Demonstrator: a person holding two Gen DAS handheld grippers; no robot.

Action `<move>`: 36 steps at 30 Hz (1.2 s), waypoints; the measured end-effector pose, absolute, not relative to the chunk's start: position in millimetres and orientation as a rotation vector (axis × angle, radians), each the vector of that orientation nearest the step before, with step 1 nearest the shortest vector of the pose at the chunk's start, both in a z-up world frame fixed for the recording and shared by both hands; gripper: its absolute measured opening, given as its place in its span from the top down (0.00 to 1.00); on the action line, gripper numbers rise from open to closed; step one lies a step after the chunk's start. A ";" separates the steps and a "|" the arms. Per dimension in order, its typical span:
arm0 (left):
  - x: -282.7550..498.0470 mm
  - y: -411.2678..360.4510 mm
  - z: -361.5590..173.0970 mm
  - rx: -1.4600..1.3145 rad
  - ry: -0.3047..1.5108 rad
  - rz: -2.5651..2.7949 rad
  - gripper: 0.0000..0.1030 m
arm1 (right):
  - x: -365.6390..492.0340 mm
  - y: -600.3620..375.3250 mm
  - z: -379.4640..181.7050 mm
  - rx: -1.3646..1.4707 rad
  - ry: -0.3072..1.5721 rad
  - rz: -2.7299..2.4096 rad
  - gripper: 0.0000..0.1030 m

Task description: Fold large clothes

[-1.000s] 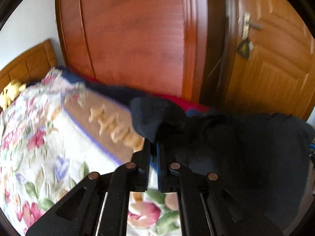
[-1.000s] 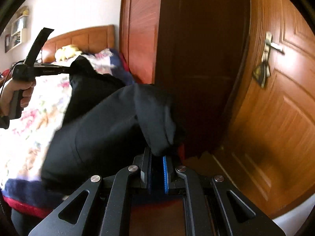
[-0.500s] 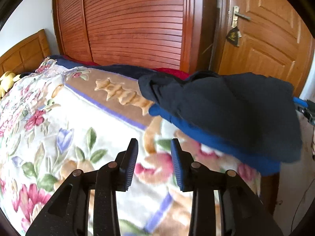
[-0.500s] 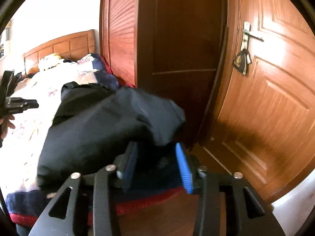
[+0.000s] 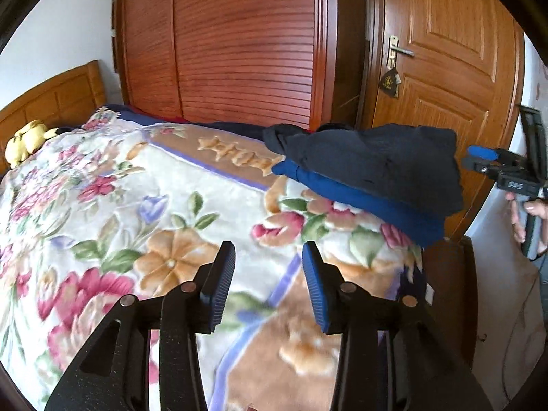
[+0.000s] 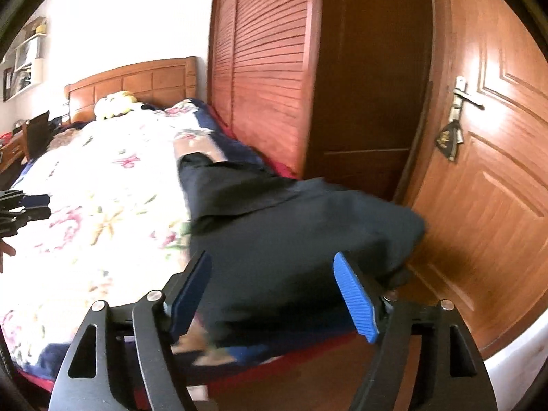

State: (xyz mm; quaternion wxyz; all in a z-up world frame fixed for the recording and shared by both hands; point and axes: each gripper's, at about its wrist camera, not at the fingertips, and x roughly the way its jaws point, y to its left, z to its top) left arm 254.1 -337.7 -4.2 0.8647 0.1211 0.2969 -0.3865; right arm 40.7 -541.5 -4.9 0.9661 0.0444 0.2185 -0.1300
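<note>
A folded dark garment lies on a blue garment at the far corner of the bed. My left gripper hangs over the floral blanket, well short of the pile; its jaws are opening with nothing between them. In the right wrist view the dark garment lies just beyond my right gripper, whose jaws are opening wide, the blue pads clear of the cloth. The right gripper also shows in the left wrist view, held by a hand.
A louvred wooden wardrobe stands along the bed's far side. A wooden door with a handle and hanging key pouch stands beside it. A yellow plush toy sits by the headboard. The bed's wooden foot corner is near the pile.
Both grippers were shut on the dark garment a second ago. They have let go, opened and pulled back, and the garment now lies on the blue one.
</note>
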 end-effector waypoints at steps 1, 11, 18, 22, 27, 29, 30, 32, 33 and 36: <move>248.1 -326.2 -2.1 0.246 0.617 -0.804 0.59 | 42.8 -534.4 -4.8 0.090 0.442 -0.249 0.25; 198.0 -227.1 3.7 0.194 0.579 -0.639 0.59 | 53.6 -445.3 -6.0 0.075 0.423 -0.059 0.24; 168.4 -166.5 0.2 0.193 0.570 -0.497 0.59 | 47.9 -388.1 3.2 0.081 0.384 0.087 0.24; 154.4 -131.1 -7.0 0.167 0.577 -0.417 0.59 | 45.4 -357.9 3.4 0.070 0.376 0.152 0.24; 143.6 -95.3 -24.1 0.099 0.612 -0.328 0.59 | 60.1 -327.8 -15.4 0.042 0.398 0.223 0.23; 139.5 -81.7 -33.6 0.072 0.629 -0.292 0.59 | 66.9 -316.4 -21.3 0.029 0.399 0.243 0.23; 137.2 -76.9 -37.6 0.068 0.631 -0.274 0.59 | 69.2 -310.7 -25.5 0.026 0.403 0.249 0.23; 131.6 -65.4 -45.0 0.062 0.638 -0.225 0.59 | 78.6 -300.2 -32.5 0.029 0.415 0.267 0.23; 128.6 -57.4 -48.7 0.054 0.643 -0.198 0.59 | 81.9 -295.5 -34.8 0.032 0.421 0.274 0.23; 120.4 -37.9 -53.5 0.033 0.645 -0.147 0.59 | 89.2 -280.6 -38.6 0.022 0.436 0.286 0.23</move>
